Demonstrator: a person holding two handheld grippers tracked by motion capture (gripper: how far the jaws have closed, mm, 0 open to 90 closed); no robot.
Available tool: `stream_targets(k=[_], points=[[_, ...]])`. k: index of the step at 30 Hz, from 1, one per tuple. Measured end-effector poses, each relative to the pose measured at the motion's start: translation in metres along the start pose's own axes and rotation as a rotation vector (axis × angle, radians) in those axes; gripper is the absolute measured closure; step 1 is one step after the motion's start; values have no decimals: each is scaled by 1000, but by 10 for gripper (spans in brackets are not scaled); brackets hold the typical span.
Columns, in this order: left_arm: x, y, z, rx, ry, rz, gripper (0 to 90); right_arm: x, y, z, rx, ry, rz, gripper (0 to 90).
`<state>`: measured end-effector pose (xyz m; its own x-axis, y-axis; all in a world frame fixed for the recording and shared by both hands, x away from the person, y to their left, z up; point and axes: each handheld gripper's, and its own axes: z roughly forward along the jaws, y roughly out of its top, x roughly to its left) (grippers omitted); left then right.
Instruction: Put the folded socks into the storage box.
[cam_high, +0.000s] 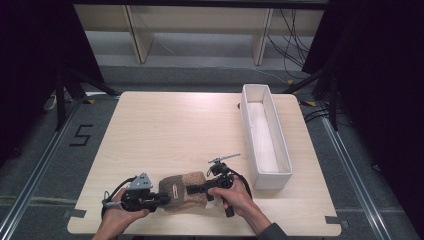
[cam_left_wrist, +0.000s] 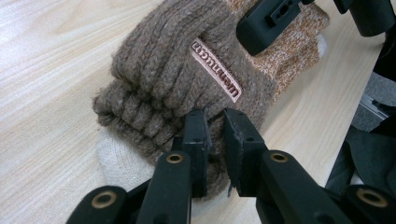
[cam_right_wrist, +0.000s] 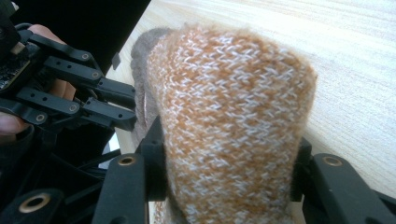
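Note:
A folded knitted sock (cam_high: 176, 190) lies near the table's front edge, with a brown ribbed cuff, a pink label (cam_left_wrist: 215, 70) and an orange-and-white body (cam_right_wrist: 229, 107). My left gripper (cam_high: 163, 200) comes in from the left, and its jaws (cam_left_wrist: 216, 140) are pinched on the brown cuff. My right gripper (cam_high: 193, 189) reaches in from the right. Its jaws (cam_right_wrist: 228, 161) stand wide on either side of the orange part and press on it. In the left gripper view the right gripper's finger (cam_left_wrist: 261, 23) lies over the sock's top.
A long white open box (cam_high: 265, 135) stands along the right side of the light wooden table (cam_high: 170, 130). A small grey metal piece (cam_high: 223, 159) lies just behind my right hand. Dark floor surrounds the table, with shelf legs and cables at the back.

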<state>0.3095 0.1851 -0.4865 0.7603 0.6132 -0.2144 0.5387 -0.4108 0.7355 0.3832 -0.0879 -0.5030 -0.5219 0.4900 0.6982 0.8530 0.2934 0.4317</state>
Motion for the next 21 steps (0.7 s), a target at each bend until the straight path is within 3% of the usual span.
stream_targets(k=[6, 7, 9, 11, 13, 21], points=[[0, 0, 0, -1, -1, 0, 783, -2, 1, 1, -20, 5, -23, 511], [0, 0, 0, -3, -2, -2, 781, -1, 1, 2, -22, -22, -14, 521], [0, 1, 0, -7, 1, -5, 775, -1, 1, 2, -23, -27, -40, 533], [-2, 2, -2, -13, 1, -3, 754, 0, 1, 1, -36, -26, -96, 539], [-2, 4, -6, -17, -14, -13, 669, 1, 2, 0, -37, -26, -127, 541], [-3, 6, -25, -58, 12, -26, 460, 11, 12, -6, 3, -67, -181, 546]])
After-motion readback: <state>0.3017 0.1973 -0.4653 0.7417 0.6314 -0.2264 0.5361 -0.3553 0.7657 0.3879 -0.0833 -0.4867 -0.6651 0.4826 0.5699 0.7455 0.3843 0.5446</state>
